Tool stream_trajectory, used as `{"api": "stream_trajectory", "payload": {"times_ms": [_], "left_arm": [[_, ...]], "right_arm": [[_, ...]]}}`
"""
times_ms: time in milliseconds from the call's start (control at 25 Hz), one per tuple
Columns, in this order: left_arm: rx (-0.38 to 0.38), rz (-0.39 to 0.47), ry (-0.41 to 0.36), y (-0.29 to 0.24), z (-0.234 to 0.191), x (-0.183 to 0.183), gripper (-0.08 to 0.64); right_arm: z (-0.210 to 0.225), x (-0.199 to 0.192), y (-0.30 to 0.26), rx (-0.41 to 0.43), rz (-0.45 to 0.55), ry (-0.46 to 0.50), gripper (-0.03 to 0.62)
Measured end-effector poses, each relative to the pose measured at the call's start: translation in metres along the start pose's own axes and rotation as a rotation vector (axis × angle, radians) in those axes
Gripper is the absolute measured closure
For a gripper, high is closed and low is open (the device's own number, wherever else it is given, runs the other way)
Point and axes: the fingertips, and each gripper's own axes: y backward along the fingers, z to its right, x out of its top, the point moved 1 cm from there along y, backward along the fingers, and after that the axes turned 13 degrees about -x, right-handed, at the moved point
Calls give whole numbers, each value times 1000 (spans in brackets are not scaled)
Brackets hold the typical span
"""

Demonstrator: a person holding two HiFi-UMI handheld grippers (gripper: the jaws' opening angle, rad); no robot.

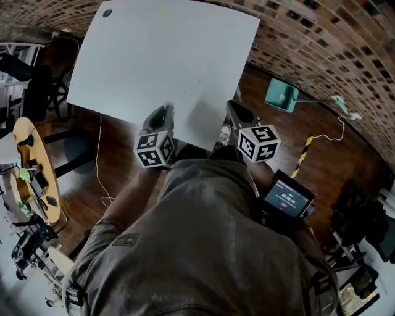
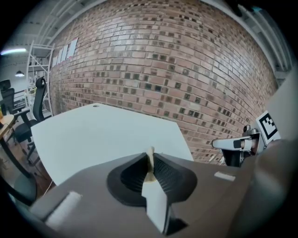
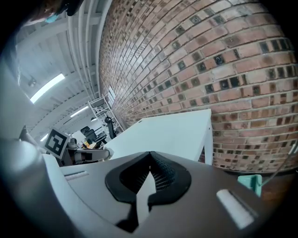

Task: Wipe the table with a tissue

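The white table [image 1: 160,62] lies ahead of me, and no tissue shows on it in any view. A faint yellowish mark [image 1: 162,11] sits near its far edge. My left gripper [image 1: 163,114] hovers over the table's near edge, jaws shut. In the left gripper view the left gripper [image 2: 150,157] has a thin cream sliver poking up between its tips; I cannot tell what it is. My right gripper [image 1: 233,112] hangs by the table's near right corner. In its own view the right gripper [image 3: 151,161] is shut with nothing between the jaws. The table [image 3: 172,132] is below and ahead.
A brick wall [image 2: 186,69] stands behind the table. A teal box [image 1: 282,94] sits on the wooden floor to the right. A device with a lit screen [image 1: 286,199] is at my right hip. A round wooden table [image 1: 37,173] and an office chair [image 2: 35,107] stand at the left.
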Motion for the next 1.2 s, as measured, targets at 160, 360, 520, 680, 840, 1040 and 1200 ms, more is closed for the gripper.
{"api": "stream_trajectory", "payload": {"times_ms": [160, 360, 520, 680, 840, 1040, 1200], "left_arm": [[-7, -35, 0, -14, -15, -6, 522], [-18, -100, -12, -32, -32, -17, 522], [-19, -140, -29, -55, -38, -22, 522], [-18, -183, -63, -74, -43, -31, 522], [-30, -229, -98, -80, -42, -38, 522], [-47, -255, -125, -85, -34, -39, 522], [-64, -270, -129, -87, -29, -42, 522]], "right_arm": [[1, -3, -13, -20, -23, 1, 580], [3, -3, -22, -56, -37, -2, 580], [15, -3, -32, -75, -53, -12, 580], [25, -6, -38, -86, -67, -22, 580], [29, -7, -37, -103, -76, -38, 580], [34, -9, -35, -118, -74, -61, 580], [39, -11, -32, -131, -67, -77, 580]]}}
